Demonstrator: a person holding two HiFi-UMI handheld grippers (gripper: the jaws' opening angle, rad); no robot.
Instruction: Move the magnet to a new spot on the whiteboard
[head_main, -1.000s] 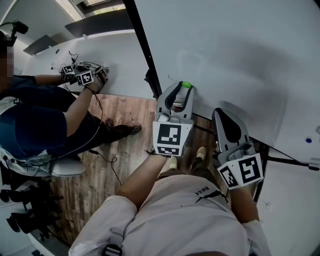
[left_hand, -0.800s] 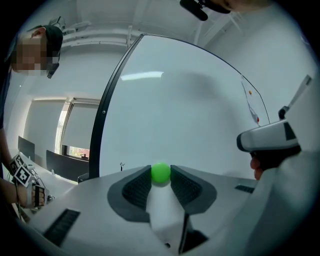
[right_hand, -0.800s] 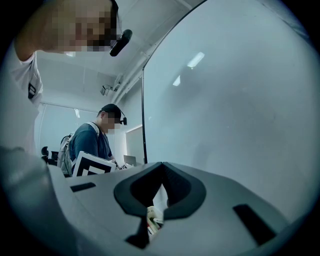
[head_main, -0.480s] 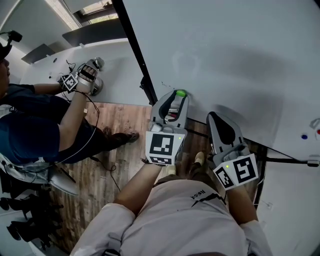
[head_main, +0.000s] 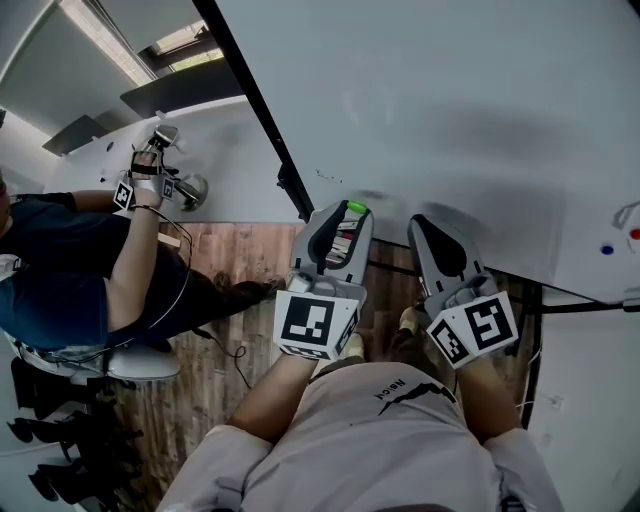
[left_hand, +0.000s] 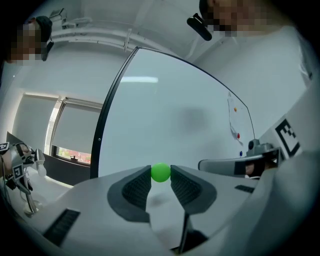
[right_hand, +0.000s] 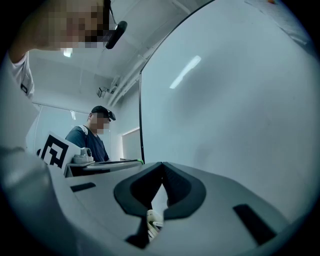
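Whiteboard (head_main: 450, 100) across the upper right of the head view, pale and mostly bare, with a black frame edge (head_main: 250, 105) slanting down its left side and a wood-plank floor (head_main: 215, 300) showing below. Down by the board's lower part, left gripper (head_main: 345, 212) aimed up at the surface, left marker cube (head_main: 313, 325) at its rear end, forearm and light shirt (head_main: 370, 440) behind it at the bottom of the view. Along its own jaws in the left gripper view: closed on a small round green magnet (left_hand: 160, 172), pinched at the very tips between the two ribbed pads, jaws kept apart only by the width of the ball. Magnet close in front of the board's lower area, not far from the frame edge; no telling from any view whether touching the surface or just off it. Just beside, on the right, right gripper (head_main: 425, 225) likewise aimed at the board, right marker cube (head_main: 475, 333) at its rear. In the right gripper view, jaws brought fully together at the tips, nothing between them, only bare board beyond. Far right on the board, a blue magnet (head_main: 607, 248) and a red magnet (head_main: 634, 235) at the picture's edge, well apart from both grippers. Over at the left, a second person (head_main: 60, 270) in a dark shirt, arm stretched up toward a white surface, another marked gripper (head_main: 150, 178) in hand.
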